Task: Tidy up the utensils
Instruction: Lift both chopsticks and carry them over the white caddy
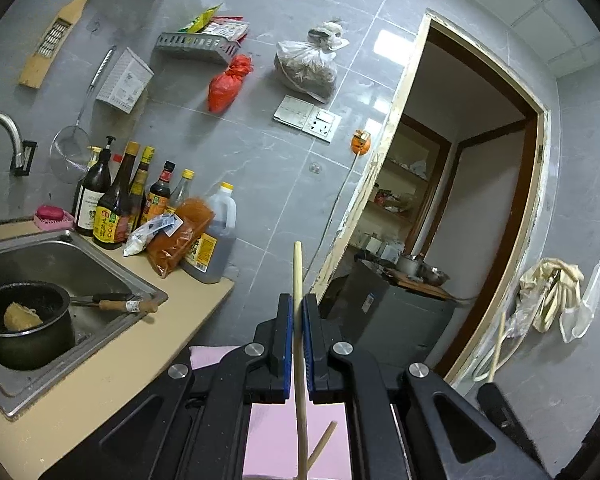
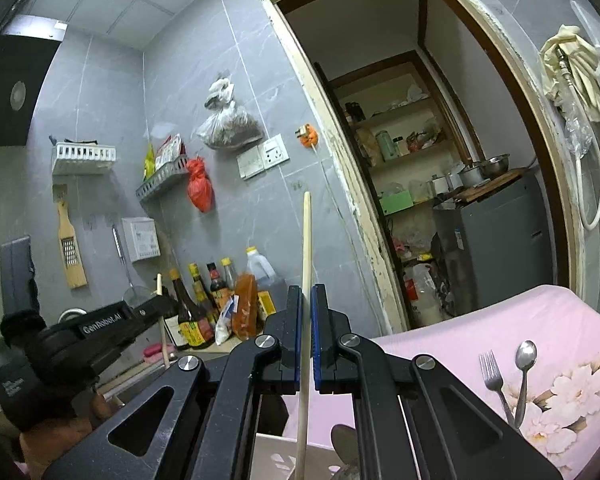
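my left gripper and right gripper each pinch 1 chopstick upright between narrow fingers; a loose squeeze could let either slide down.

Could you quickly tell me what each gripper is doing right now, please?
Left gripper: closed on a wooden chopstick, held upright.
Right gripper: closed on another wooden chopstick, also upright.

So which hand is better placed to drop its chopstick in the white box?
Likely right: the right gripper holds its chopstick over the white box; under the left gripper only pink cloth shows.
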`<action>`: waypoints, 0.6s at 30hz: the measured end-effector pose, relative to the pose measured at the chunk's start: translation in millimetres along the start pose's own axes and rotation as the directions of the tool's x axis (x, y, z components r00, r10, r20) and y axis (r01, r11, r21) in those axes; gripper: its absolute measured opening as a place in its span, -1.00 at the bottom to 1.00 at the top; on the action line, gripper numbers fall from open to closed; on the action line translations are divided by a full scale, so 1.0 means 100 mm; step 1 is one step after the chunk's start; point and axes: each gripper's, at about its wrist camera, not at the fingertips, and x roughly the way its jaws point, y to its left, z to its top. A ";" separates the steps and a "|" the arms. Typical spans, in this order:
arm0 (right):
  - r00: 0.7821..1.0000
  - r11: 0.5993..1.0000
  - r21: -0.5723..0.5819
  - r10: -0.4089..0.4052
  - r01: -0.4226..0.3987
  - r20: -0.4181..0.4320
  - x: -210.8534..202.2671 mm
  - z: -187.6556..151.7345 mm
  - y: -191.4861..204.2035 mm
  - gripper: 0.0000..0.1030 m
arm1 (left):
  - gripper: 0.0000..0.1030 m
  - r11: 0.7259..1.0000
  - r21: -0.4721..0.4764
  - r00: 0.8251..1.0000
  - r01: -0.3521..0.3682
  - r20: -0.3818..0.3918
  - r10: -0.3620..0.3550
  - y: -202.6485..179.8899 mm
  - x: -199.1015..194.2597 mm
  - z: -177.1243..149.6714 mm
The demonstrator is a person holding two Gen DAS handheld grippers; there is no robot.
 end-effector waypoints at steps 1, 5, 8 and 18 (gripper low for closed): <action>1.000 1.000 -0.003 0.000 0.000 -0.005 0.01 -0.02 0.00 -0.92 | -0.90 1.000 -0.007 1.000 -0.004 0.005 0.004 0.01 -0.01 -0.01; 1.000 1.000 -0.006 0.008 -0.008 -0.028 0.02 -0.10 0.00 -0.92 | -0.90 1.000 -0.022 1.000 -0.015 0.011 0.015 0.04 -0.02 -0.05; 0.999 1.000 -0.007 0.010 -0.010 -0.040 0.01 -0.14 -0.02 -0.92 | -0.90 0.999 -0.022 0.999 -0.031 0.023 0.032 0.04 -0.05 -0.10; 0.996 1.000 -0.010 0.025 -0.026 -0.085 0.01 -0.26 -0.11 -0.92 | -0.90 0.994 0.104 0.997 -0.045 0.066 0.039 -0.18 -0.19 -0.26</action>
